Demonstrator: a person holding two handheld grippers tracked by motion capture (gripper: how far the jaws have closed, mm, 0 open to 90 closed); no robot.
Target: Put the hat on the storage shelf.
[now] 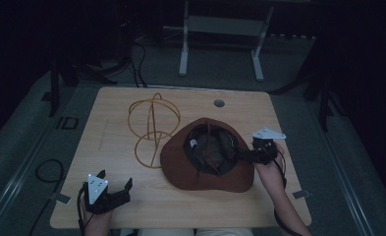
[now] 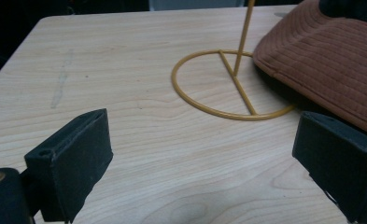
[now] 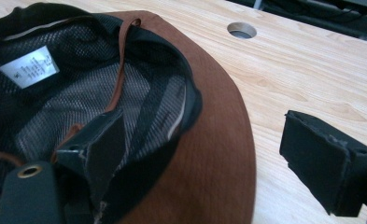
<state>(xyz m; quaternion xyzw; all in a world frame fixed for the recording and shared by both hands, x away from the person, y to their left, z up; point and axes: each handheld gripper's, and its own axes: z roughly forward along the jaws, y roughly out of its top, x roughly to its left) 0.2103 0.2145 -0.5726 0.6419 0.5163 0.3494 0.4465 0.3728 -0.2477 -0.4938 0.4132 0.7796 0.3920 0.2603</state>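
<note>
A brown hat (image 1: pixel 207 164) lies upside down on the wooden table (image 1: pixel 112 196), next to a yellow wire stand (image 1: pixel 151 128).

The right gripper (image 1: pixel 244 155) is open, with one jaw inside the hat and one outside, over the brim. The left gripper (image 1: pixel 114 182) is open too, holding nothing, near the table's front edge, well apart from the hat.

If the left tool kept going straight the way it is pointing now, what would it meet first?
Most likely the yellow wire stand's base ring, lying on the table ahead between the open left tool's jaws. The brown hat's brim lies right of that line.
</note>
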